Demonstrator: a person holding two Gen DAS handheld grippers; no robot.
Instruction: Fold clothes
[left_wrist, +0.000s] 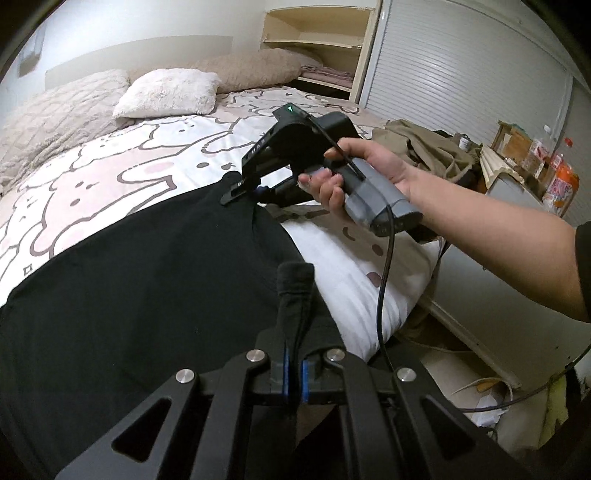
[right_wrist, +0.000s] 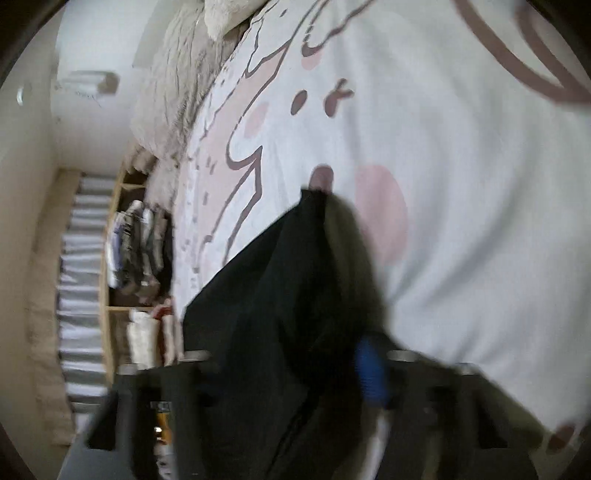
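While spread on bed (left_wrist: 110, 155), black garment (left_wrist: 147, 288) pinched between left jaws

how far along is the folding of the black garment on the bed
Early. Done: the black garment lies spread on the bed. In hand: the left claw pinches a bunched edge; the right claw is at its far edge. Left: no finished fold shows.

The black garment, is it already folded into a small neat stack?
No, the black garment lies spread wide across the bed.
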